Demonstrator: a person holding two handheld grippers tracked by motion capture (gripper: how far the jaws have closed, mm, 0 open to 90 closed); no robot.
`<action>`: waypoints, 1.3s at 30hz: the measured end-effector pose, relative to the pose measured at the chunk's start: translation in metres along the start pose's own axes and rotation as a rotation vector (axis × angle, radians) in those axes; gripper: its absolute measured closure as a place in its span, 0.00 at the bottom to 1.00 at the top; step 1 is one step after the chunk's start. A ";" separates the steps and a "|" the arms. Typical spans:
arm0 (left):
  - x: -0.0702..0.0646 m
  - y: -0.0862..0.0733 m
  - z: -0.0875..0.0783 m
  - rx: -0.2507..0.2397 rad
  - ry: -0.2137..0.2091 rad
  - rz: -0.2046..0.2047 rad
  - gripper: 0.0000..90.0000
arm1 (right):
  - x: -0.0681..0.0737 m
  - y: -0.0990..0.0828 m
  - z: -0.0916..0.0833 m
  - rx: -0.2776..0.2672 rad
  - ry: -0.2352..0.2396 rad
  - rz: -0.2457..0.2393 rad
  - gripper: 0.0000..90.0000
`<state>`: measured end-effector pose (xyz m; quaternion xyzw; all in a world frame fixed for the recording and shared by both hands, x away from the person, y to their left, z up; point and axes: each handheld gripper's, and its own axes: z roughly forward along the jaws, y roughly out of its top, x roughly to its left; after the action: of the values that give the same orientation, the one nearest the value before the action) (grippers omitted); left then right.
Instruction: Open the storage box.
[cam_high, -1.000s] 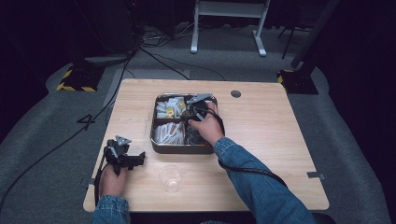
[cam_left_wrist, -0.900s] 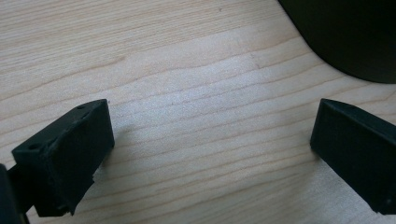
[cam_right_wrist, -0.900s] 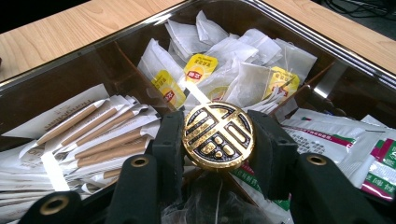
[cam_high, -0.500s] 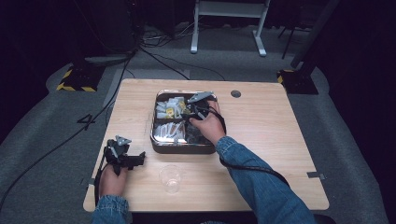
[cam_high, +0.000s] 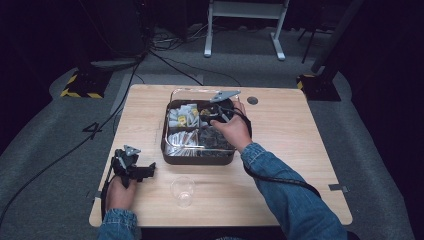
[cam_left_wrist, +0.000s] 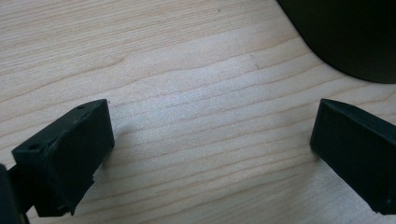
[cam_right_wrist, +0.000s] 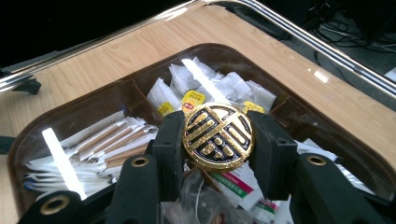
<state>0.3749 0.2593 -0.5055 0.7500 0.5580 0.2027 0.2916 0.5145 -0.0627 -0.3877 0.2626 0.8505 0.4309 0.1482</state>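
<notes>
A dark brown tray (cam_high: 197, 159) with rounded corners sits at the centre of the wooden table (cam_high: 300, 145), nearer its far edge, under a clear lid (cam_right_wrist: 70, 168) that reflects the overhead lights. Internal walls divide the tray into compartments. The far-left compartment holds white sachets (cam_right_wrist: 233, 86) with yellow labels; the near-left one holds long white and brown packets (cam_right_wrist: 109, 137) lying flat; the right-hand compartments hold darker contents that cannot be made out in the high view. A round knob (cam_right_wrist: 218, 136) stands at the centre of the lid: gold, with a raised geometric pattern on a dark ground. The right gripper (cam_right_wrist: 218, 140) reaches over the tray from the near side, and its two black jaws press against opposite sides of the knob, pinching it. The right hand (cam_high: 231, 131) holds that gripper above the tray's right half. The left gripper (cam_high: 134, 166) rests near the table's near-left corner, held by the left hand (cam_high: 120, 192); its jaws are spread wide over bare wood with nothing between them. A clear cup (cam_high: 183, 189) stands near the near edge, between the left gripper and the tray, apart from both.
</notes>
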 end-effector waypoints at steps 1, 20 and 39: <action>0.000 0.000 0.000 0.000 0.000 0.000 0.00 | -0.001 0.000 -0.003 -0.003 -0.001 -0.001 0.65; 0.001 -0.001 -0.001 0.001 -0.016 0.010 0.00 | -0.021 -0.017 -0.078 -0.039 -0.035 -0.004 0.65; 0.002 -0.002 -0.002 0.003 -0.024 0.020 0.00 | -0.050 -0.045 -0.153 -0.033 -0.083 -0.017 0.65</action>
<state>0.3734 0.2622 -0.5054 0.7585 0.5472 0.1957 0.2950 0.4683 -0.2137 -0.3337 0.2706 0.8386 0.4324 0.1911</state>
